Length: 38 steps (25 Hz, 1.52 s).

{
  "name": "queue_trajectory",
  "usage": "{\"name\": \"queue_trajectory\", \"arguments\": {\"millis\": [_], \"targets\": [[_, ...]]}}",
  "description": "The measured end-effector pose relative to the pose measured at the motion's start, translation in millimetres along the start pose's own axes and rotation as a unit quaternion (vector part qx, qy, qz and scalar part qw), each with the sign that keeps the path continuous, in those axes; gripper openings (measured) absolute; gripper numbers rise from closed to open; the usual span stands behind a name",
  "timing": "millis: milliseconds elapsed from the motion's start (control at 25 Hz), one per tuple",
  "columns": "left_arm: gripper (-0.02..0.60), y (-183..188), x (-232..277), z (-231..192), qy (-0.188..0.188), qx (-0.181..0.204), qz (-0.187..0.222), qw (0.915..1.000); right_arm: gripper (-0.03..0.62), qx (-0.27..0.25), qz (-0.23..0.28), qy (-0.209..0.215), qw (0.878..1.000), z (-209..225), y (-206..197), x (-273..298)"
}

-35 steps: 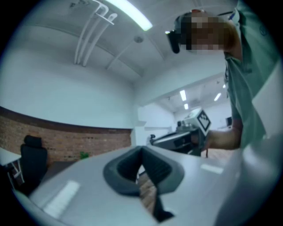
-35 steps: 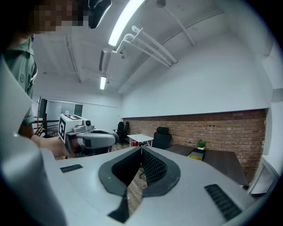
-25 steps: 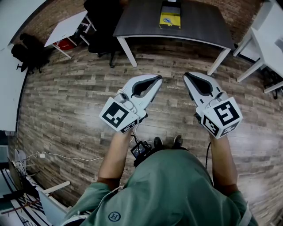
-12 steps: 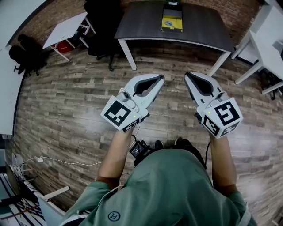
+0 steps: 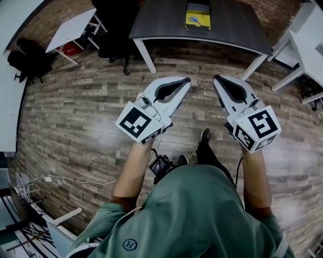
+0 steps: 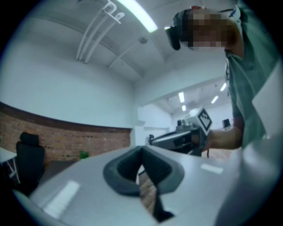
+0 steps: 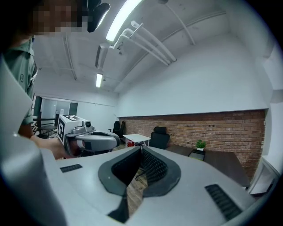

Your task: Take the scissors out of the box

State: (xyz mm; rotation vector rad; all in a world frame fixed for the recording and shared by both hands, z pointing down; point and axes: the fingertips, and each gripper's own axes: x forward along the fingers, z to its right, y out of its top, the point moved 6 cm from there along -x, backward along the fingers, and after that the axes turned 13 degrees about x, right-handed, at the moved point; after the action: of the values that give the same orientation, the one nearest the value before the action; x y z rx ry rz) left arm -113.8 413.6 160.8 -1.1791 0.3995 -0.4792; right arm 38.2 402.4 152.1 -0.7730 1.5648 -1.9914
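Note:
A yellow box (image 5: 198, 15) lies on the dark table (image 5: 161, 25) at the far top of the head view, with the blue-handled scissors (image 5: 194, 20) showing small inside it. Both grippers hang in the air over the wooden floor, well short of the table. My left gripper (image 5: 187, 79) points up and right, shut, with nothing in it. My right gripper (image 5: 216, 78) sits beside it, also shut and holding nothing. In the left gripper view the jaws (image 6: 141, 151) meet at their tips; the right gripper view shows the same (image 7: 141, 149).
White tables stand at the left (image 5: 70, 30) and right (image 5: 308, 50). Black chairs (image 5: 113, 30) crowd the dark table's left end. A brick wall (image 7: 212, 128) and a small plant (image 7: 200, 144) lie beyond it. Cables (image 5: 60, 177) trail on the floor behind.
The person has stepped forward, one foot now ahead. Both grippers have shifted slightly up the view toward the table, still shut.

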Motion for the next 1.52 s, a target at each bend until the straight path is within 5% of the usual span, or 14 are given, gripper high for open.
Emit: {"name": "queue_trajectory", "arguments": {"millis": [680,1520], "targets": [[-0.017,-62.8,88.6,-83.3,0.041,-0.027,-0.045,0.9978,0.008,0.036,-0.039,0.051,0.997,123.9,-0.5,92.3],[-0.017,-83.3,195.3,-163.2,0.060,-0.003,-0.073,0.9955,0.008,0.044,-0.029,0.074,0.996,258.1,31.4,140.6]]}}
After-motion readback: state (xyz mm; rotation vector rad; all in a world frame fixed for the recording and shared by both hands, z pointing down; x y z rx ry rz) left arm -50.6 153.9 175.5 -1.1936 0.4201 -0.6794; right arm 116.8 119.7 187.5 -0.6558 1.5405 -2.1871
